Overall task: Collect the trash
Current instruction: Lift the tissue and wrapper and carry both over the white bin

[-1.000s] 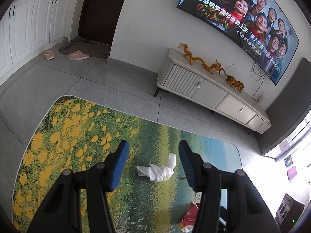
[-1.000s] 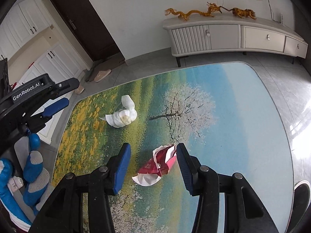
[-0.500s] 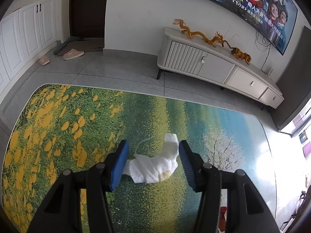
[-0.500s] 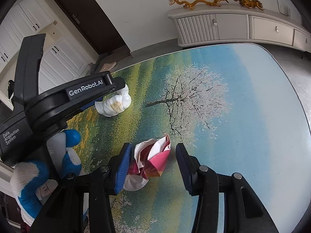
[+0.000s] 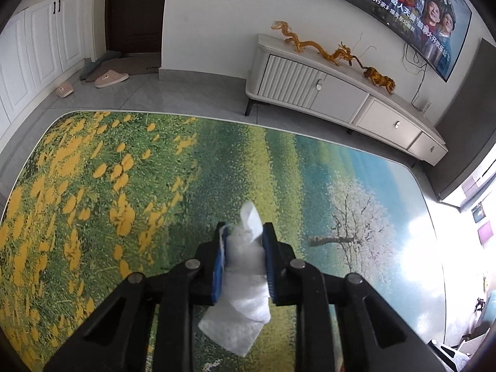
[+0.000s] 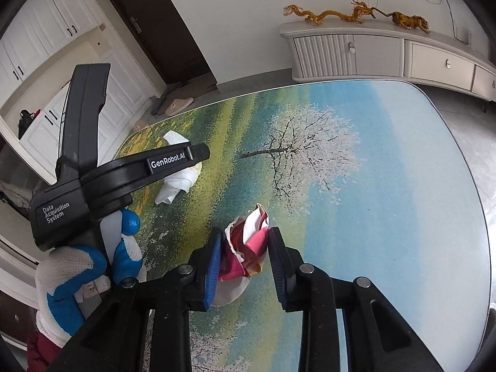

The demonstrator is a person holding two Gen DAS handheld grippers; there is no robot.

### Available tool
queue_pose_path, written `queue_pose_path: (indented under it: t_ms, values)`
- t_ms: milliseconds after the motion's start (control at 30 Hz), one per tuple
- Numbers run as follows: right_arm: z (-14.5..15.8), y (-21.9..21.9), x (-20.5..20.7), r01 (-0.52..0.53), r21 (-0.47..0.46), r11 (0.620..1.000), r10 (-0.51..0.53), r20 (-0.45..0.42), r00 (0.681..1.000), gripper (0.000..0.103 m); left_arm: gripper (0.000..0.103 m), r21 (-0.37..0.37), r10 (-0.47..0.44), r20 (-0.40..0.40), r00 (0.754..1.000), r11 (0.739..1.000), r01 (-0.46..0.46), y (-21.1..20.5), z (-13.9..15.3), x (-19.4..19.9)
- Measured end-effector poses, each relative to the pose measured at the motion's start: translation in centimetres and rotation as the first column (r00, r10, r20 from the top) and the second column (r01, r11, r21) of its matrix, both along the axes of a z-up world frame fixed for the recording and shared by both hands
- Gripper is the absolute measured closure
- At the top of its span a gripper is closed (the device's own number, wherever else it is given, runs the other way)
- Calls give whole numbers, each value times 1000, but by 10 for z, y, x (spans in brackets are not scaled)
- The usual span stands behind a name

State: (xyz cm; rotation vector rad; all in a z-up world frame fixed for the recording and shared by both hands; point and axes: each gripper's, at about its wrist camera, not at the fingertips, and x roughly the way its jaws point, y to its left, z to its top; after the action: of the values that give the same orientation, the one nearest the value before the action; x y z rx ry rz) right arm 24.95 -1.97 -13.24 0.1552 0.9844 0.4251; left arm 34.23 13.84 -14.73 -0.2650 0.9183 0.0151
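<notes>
We have the crumpled white paper tissue (image 5: 245,282) pinched between the blue pads of the left gripper (image 5: 243,248), its loose end hanging below the jaws over the landscape-printed rug (image 5: 124,186). In the right wrist view the crushed red-and-white paper wrapper (image 6: 246,248) sits between the pads of the right gripper (image 6: 245,257); the left pad touches it, but a sliver of gap shows at the right pad, so we cannot tell whether that grasp is complete. We judge this the pick-up step: next we should confirm the right hold, then lift both pieces and carry them to a bin, which neither view shows. Around us stand a white low TV cabinet (image 5: 325,93) with golden dragon figurines (image 5: 313,46), well apart, and beige slippers (image 5: 110,77) by the dark door. Our gloved left hand (image 6: 86,266) is near the right gripper, so we must lift without knocking the two tools together.
</notes>
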Motion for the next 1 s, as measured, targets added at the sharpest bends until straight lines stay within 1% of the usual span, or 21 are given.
queue_pose_path:
  t_ms: [100, 167, 233, 367, 500, 667, 867, 1000]
  values:
    - [9, -7, -8, 15, 6, 1000, -15, 12, 1000, 75, 86, -17, -5, 8, 1000, 1000, 5, -4, 2, -13]
    - [14, -10, -12, 25, 5, 1000, -25, 21, 999, 75, 87, -42, -4, 17, 1000, 999, 5, -6, 5, -22]
    - [20, -15, -17, 35, 7, 999, -35, 30, 999, 75, 87, -78, -3, 28, 1000, 997, 5, -6, 11, -32]
    - [33, -27, -29, 54, 19, 998, -55, 51, 997, 75, 87, -121, -16, 53, 998, 992, 23, -6, 30, -53]
    - [50, -37, -42, 69, 35, 997, -71, 79, 994, 75, 88, -94, -32, 83, 996, 995, 40, -16, 50, -76]
    - [74, -54, -63, 94, 55, 994, -100, 130, 986, 75, 88, -110, -34, 136, 990, 993, 49, -28, 78, -106]
    - [104, -79, -90, 135, 71, 988, -147, 194, 970, 75, 88, -135, -74, 208, 975, 985, 104, -48, 112, -141]
    - [117, -93, -106, 159, 78, 984, -173, 225, 959, 75, 88, -132, -108, 254, 961, 981, 145, -62, 130, -163]
